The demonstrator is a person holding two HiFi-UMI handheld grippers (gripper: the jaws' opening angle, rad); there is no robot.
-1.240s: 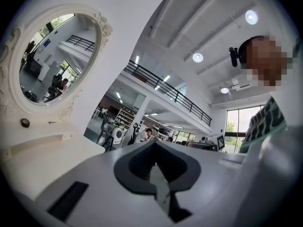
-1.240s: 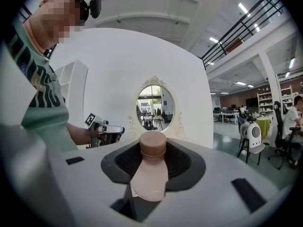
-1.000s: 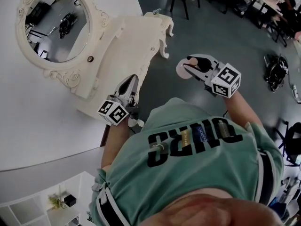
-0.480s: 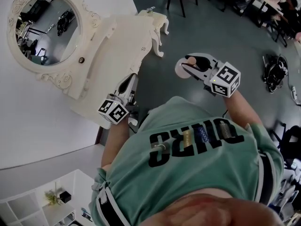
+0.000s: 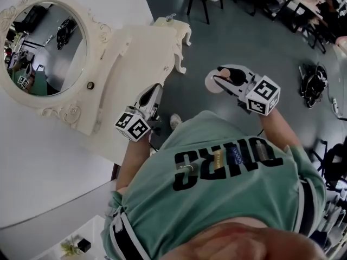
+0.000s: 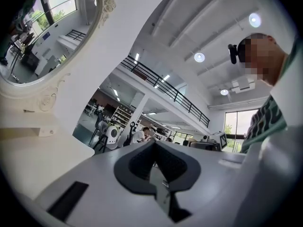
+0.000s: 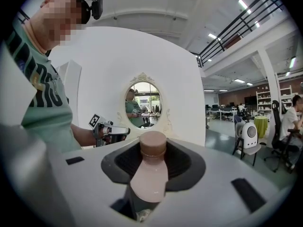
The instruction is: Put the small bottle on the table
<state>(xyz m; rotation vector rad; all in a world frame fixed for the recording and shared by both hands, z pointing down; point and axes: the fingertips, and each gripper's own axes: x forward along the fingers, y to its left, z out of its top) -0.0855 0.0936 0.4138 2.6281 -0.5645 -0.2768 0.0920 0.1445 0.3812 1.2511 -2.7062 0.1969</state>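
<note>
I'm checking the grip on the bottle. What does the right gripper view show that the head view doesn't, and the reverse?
Only the right gripper view: the dark fingers pressing the sides of the bottle below its cap, and a white robot off to the right. Only the head view: the curved legs of the table and the marker cube on the right gripper. Both: the bottle, the oval mirror, the left gripper.
</note>
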